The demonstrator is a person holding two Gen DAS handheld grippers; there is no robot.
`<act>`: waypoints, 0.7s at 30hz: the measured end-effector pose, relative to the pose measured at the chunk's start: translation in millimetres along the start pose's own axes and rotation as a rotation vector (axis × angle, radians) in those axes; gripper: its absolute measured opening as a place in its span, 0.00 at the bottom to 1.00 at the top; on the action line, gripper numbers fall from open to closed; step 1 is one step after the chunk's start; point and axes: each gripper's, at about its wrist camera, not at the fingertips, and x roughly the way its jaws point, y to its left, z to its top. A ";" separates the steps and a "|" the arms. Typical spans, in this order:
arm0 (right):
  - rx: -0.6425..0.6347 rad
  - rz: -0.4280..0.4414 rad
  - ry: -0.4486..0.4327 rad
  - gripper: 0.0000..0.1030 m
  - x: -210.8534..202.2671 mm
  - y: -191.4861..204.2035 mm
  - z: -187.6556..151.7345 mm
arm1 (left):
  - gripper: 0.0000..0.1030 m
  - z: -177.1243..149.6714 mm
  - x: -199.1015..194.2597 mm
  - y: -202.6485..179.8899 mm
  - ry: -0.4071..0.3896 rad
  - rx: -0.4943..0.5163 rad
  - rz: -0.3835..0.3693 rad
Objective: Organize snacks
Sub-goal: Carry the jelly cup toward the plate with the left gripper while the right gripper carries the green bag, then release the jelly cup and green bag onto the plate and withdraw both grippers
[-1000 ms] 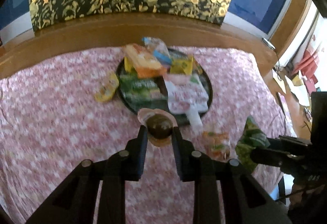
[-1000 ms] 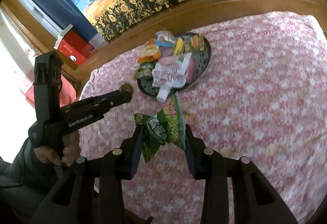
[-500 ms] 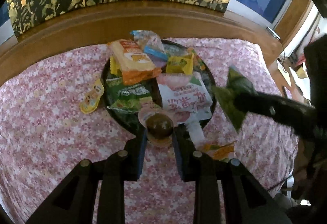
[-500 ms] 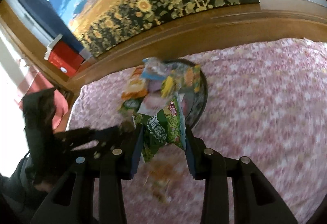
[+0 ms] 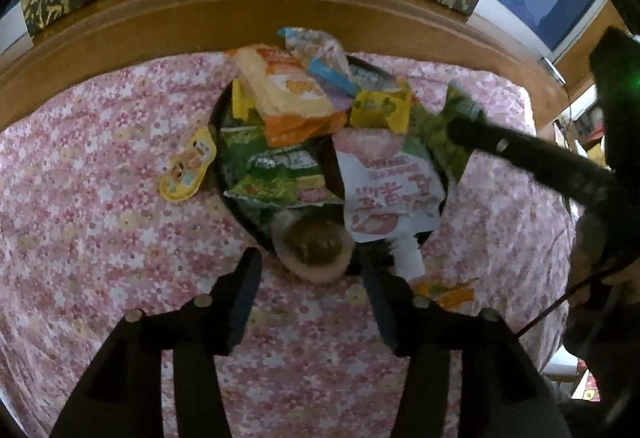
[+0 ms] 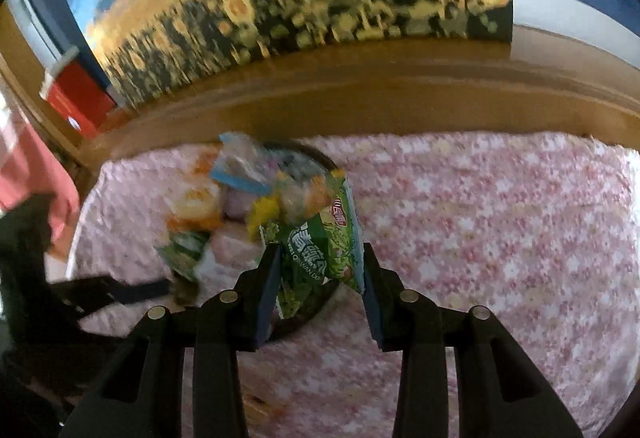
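While a yellow sachet [image 5: 187, 167] lies on the pink floral cloth [image 5: 100, 238] at centre left, just outside the dark round tray [image 5: 219, 174], the left gripper [image 5: 310, 274] hangs over the tray's near rim with jaws spread, a brown jelly cup [image 5: 314, 249] sitting loose between them, apparently just let go. Right of centre, a white pouch [image 5: 390, 190] tops the heaped packets. In the right wrist view, the right gripper [image 6: 318, 272] pinches a green snack bag [image 6: 324, 242] above the tray's right side. The step in hand looks like loading the tray; next, the bag needs lowering onto the pile and releasing.
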 end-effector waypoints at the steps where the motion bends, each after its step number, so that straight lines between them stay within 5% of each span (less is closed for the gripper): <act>1: 0.006 0.031 -0.013 0.38 -3.4 2.3 1.9 | 0.60 0.0 0.1 1.1 0.005 -0.007 -0.007; 7: -0.077 0.097 -0.033 0.38 -5.9 32.3 10.6 | 0.72 -3.2 0.8 2.4 0.026 -0.038 -0.043; 13: -0.168 0.050 0.036 0.40 20.1 54.2 17.6 | 0.76 -8.8 -3.8 4.1 0.037 -0.051 -0.055; 17: -0.171 0.064 0.042 0.62 21.0 58.6 17.6 | 0.76 -13.8 -10.5 8.0 0.025 -0.065 -0.067; 21: -0.160 0.063 0.024 0.73 10.3 57.0 14.3 | 0.77 -15.8 -13.9 9.1 0.018 -0.071 -0.059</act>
